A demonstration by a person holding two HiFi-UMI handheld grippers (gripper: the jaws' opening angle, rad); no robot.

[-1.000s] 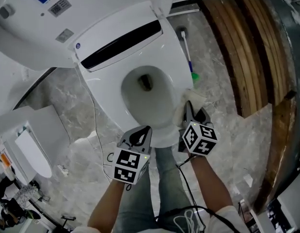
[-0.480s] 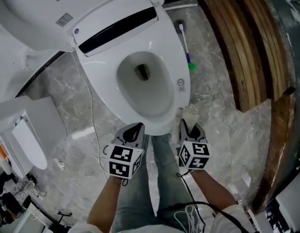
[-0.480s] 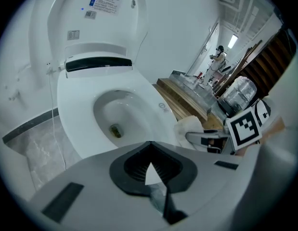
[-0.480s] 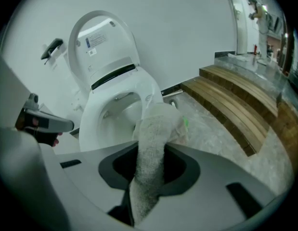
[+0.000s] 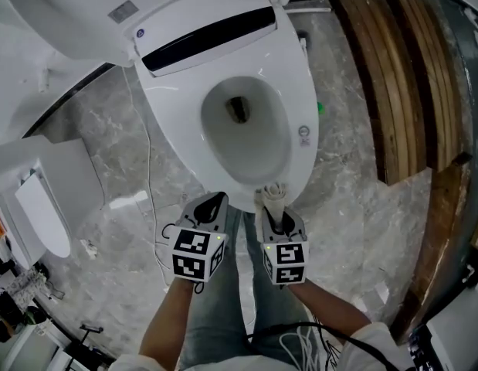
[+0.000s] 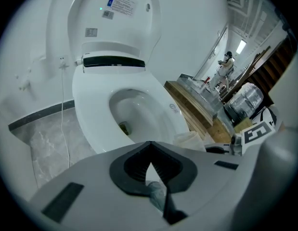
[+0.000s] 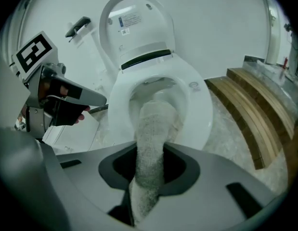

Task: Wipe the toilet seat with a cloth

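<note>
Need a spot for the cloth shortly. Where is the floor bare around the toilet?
Bare marble lies between the toilet and the wooden planks, and left of the white cable. Crowded in front: legs, left gripper, right gripper.

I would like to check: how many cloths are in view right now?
1. The cloth is clamped in the right gripper, its free end at the front rim of the toilet seat. The left gripper is shut and holds none. Another could lie out of view.
</note>
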